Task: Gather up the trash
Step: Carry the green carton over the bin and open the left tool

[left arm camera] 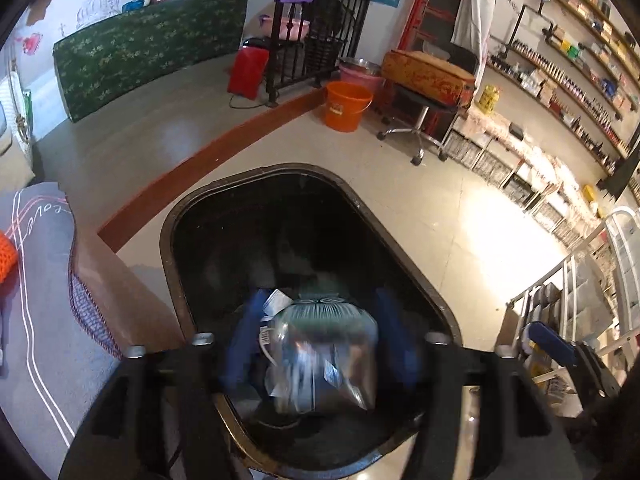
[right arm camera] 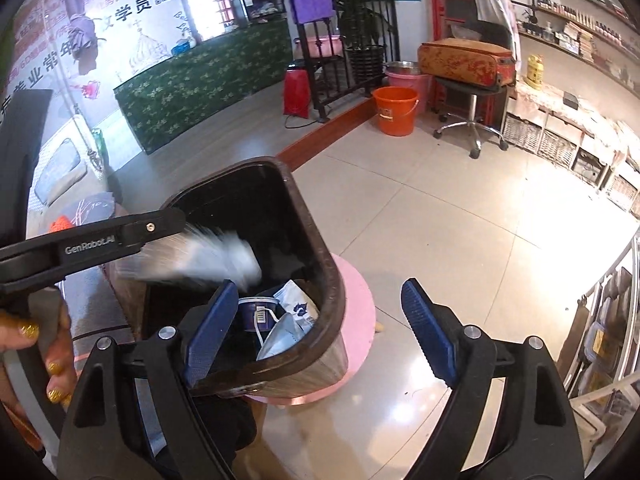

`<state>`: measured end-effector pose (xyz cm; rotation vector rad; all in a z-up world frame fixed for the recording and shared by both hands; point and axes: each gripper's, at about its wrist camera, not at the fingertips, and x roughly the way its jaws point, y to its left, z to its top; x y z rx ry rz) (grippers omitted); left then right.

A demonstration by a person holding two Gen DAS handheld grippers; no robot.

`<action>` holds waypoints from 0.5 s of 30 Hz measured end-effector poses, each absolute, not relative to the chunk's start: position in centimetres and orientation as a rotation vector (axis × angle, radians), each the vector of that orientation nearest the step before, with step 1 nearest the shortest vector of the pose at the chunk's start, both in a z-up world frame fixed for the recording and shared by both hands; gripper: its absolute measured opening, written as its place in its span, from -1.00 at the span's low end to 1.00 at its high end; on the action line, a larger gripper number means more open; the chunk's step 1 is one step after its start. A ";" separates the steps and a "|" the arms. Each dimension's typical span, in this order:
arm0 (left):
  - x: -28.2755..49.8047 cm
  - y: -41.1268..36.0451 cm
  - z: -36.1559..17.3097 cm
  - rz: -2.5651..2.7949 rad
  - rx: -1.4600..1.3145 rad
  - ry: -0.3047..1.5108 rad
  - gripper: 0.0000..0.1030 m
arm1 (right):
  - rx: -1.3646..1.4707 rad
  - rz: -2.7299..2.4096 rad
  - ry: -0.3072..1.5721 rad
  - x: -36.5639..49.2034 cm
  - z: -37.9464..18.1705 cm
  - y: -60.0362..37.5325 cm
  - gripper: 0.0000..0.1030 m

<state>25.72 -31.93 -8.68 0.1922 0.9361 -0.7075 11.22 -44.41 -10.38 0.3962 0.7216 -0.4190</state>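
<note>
We see a blurred clear plastic bag [left arm camera: 326, 354] of trash between our left gripper [left arm camera: 320, 344] fingers, spread wide over the dark bin [left arm camera: 400, 236]; whether they touch it, we cannot tell. Our right gripper [right arm camera: 320, 332] gapes empty, straddling the rim

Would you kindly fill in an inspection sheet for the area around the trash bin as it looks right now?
Surface: pale tiled floor; the bin stands on a pink round base.
Job's things: dark trash bin holds a purple-labelled cup and a white mask; a clear plastic wrapper, blurred, is over the bin's mouth.
Clutter: orange bucket, wheeled stool.
Grippers: left tool open, pads not pressing the wrapper; right tool open and empty.
Cables: a dark cord by the red bag.
Surroundings: wall shelves, green patterned panel.
</note>
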 end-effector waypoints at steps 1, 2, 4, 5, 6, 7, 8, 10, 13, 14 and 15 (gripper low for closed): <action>25.7 -32.2 -8.6 -0.697 0.203 0.938 0.60 | 0.402 -0.420 0.722 11.1 -10.5 -44.5 0.61; 25.6 -32.3 -8.5 -0.694 0.206 0.935 0.64 | 0.411 -0.424 0.723 10.9 -10.6 -44.7 0.61; 25.4 -32.1 -8.3 -0.713 0.200 0.932 0.70 | 0.416 -0.428 0.724 10.9 -10.5 -44.7 0.61; 25.3 -31.9 -8.3 -0.715 0.207 0.936 0.75 | 0.417 -0.431 0.723 10.8 -10.5 -44.7 0.61; 25.3 -31.6 -8.2 -0.711 0.210 0.933 0.76 | 0.417 -0.432 0.721 10.8 -10.4 -44.7 0.61; 25.1 -31.2 -8.1 -0.706 0.210 0.926 0.76 | 0.417 -0.432 0.717 10.9 -10.2 -44.4 0.61; 25.2 -30.9 -8.1 -0.697 0.210 0.922 0.76 | 0.417 -0.431 0.713 11.0 -10.2 -44.4 0.61; 25.0 -30.0 -7.8 -0.677 0.196 0.918 0.76 | 0.415 -0.428 0.711 11.1 -10.1 -44.2 0.61; 24.7 -27.7 -7.2 -0.640 0.151 0.892 0.76 | 0.414 -0.418 0.709 11.5 -10.0 -43.7 0.62; 24.6 -27.1 -7.0 -0.633 0.140 0.885 0.77 | 0.412 -0.410 0.709 11.8 -10.0 -43.5 0.62; 24.5 -26.0 -6.9 -0.621 0.117 0.885 0.79 | 0.409 -0.404 0.709 11.9 -10.1 -43.3 0.62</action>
